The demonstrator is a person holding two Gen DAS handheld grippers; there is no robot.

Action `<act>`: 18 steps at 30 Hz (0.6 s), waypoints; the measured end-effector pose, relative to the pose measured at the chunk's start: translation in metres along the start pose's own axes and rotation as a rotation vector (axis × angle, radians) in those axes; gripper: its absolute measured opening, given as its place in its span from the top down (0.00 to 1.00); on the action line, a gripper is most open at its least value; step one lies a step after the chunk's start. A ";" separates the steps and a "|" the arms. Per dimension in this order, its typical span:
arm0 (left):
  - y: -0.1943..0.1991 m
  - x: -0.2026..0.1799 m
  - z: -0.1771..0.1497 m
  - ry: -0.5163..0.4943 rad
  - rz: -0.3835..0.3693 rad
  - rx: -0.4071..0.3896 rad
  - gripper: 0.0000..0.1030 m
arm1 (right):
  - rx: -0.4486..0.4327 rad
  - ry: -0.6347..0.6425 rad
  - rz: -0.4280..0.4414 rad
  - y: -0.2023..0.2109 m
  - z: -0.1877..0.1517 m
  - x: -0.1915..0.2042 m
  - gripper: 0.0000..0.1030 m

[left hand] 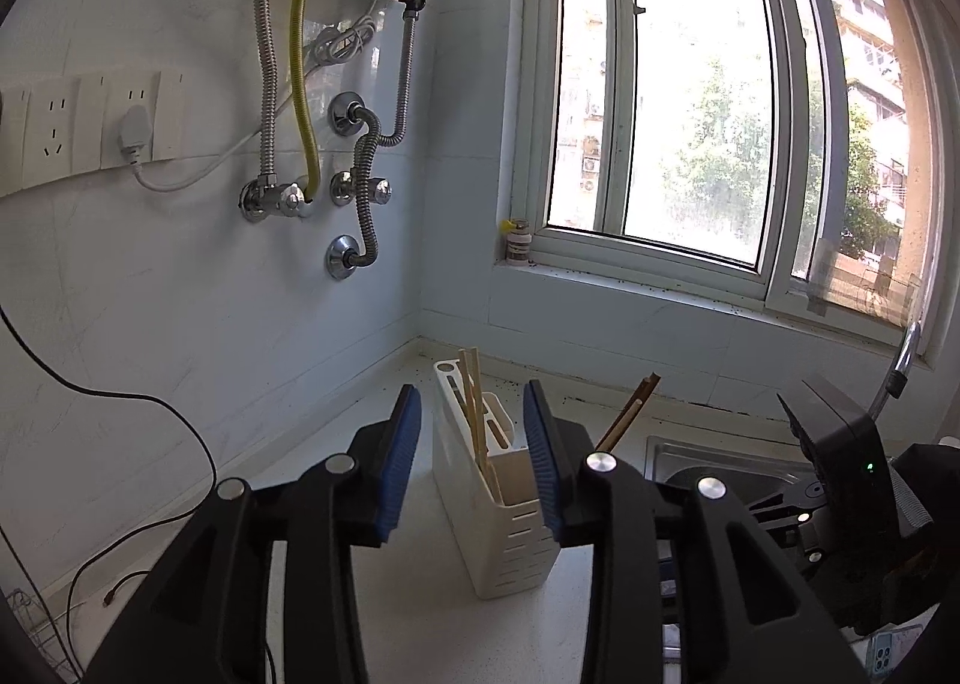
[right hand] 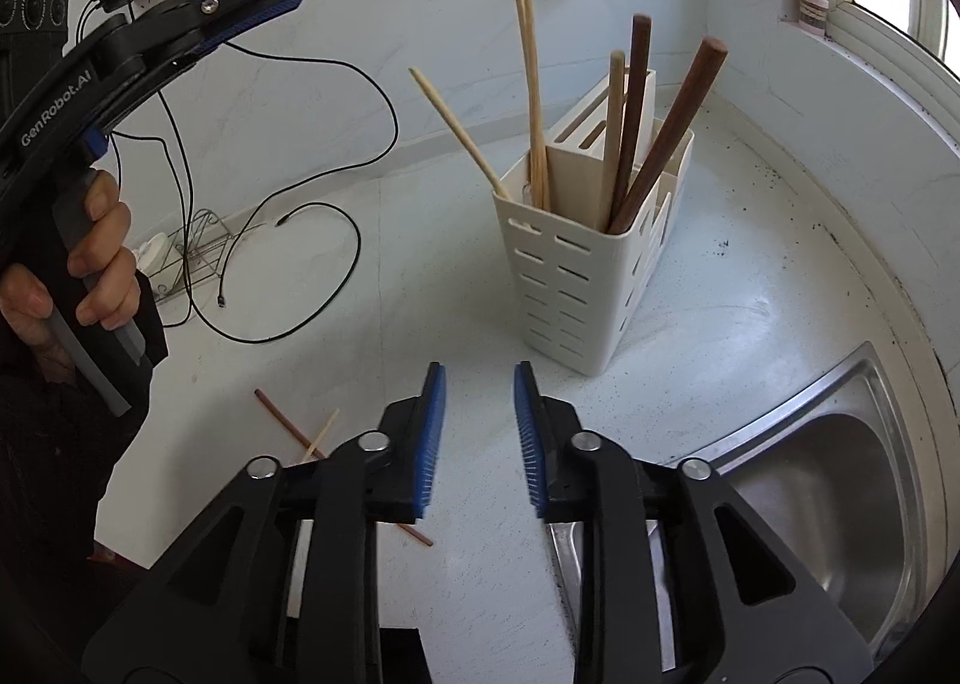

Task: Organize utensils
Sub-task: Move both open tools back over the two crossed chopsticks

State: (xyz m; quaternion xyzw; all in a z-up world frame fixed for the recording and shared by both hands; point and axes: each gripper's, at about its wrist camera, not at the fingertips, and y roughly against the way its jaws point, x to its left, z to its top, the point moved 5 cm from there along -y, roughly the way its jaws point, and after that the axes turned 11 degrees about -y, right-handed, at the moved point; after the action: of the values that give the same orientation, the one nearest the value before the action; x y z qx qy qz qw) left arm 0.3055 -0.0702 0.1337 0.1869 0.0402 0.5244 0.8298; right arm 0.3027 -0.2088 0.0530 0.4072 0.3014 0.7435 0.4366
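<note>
**Right wrist view: both grippers empty near the utensil caddy**

The white slotted caddy [right hand: 576,276] stood on the counter [right hand: 420,276] beside the sink [right hand: 840,474], holding pale and dark chopsticks [right hand: 531,102]. Two loose chopsticks [right hand: 288,423] lay crossed on the counter. The right gripper [right hand: 479,438] and the left gripper [left hand: 471,465] were parted, gripping nothing.

The left gripper [left hand: 471,444] points at a white slotted utensil holder [left hand: 510,528] standing on the pale countertop [left hand: 408,594], its blue-padded jaws apart with nothing pressed between them. Pale chopsticks [left hand: 474,414] stand upright in the holder's far compartment. To the right a darker stick [left hand: 630,414] leans near the steel sink [left hand: 690,456], below the window [left hand: 690,114].
</note>
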 end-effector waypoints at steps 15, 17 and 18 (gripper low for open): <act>0.081 -0.016 -0.147 0.017 -0.017 0.262 0.64 | 0.178 0.220 0.002 -0.074 -0.100 0.024 0.72; 0.086 -0.019 -0.168 0.005 -0.019 0.302 0.64 | 0.192 0.234 0.012 -0.080 -0.109 0.021 0.73; 0.089 -0.020 -0.179 0.014 -0.027 0.323 0.64 | 0.195 0.249 0.013 -0.084 -0.115 0.020 0.73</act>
State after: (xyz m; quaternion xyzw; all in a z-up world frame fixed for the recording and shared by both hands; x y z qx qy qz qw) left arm 0.1735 -0.0065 -0.0038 0.3138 0.1324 0.5013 0.7954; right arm 0.2307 -0.1645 -0.0640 0.3544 0.4213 0.7581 0.3496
